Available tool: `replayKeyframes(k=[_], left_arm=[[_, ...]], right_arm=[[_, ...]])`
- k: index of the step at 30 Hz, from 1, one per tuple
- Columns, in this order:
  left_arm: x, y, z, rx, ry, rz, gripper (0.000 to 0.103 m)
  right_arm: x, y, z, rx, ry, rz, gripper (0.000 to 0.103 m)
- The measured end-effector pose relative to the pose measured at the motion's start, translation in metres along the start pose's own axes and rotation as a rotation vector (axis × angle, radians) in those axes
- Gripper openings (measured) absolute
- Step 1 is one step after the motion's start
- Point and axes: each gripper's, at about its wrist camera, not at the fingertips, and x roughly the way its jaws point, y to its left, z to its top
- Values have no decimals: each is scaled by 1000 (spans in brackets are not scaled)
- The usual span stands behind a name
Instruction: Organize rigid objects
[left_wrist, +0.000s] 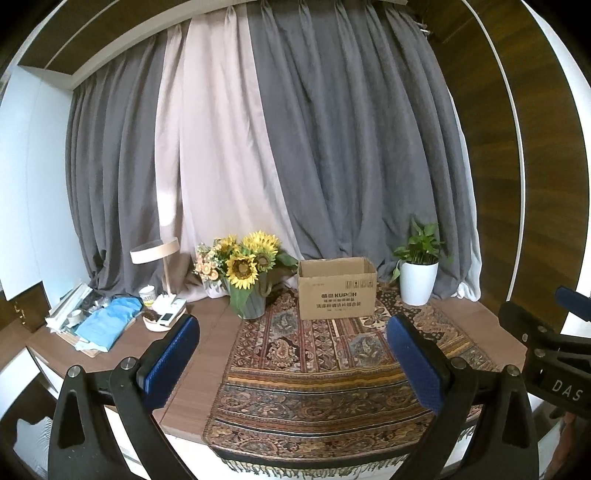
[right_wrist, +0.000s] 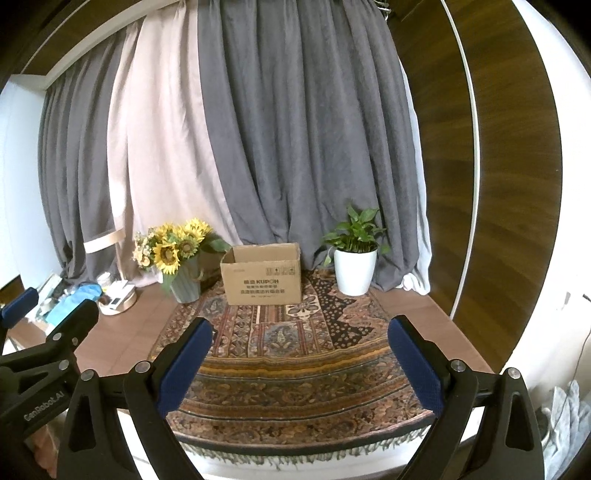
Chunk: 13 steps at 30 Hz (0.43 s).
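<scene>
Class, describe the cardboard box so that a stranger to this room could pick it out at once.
Find the patterned cloth on the wooden table in front of the grey curtains. At its far end, the cardboard box stands open-topped between the sunflower vase and the white plant pot. It alone is brown, square-cornered and printed KUPOH.

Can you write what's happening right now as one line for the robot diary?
left tongs: open, empty | right tongs: open, empty | cardboard box: open-topped, upright on patterned cloth
</scene>
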Motion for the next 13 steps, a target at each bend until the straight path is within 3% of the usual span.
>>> replayKeyframes(k=[13], left_arm=[[-5, -5, 0, 7, -16, 14, 103]], right_arm=[[-6, -6, -1, -2, 1, 2, 97]])
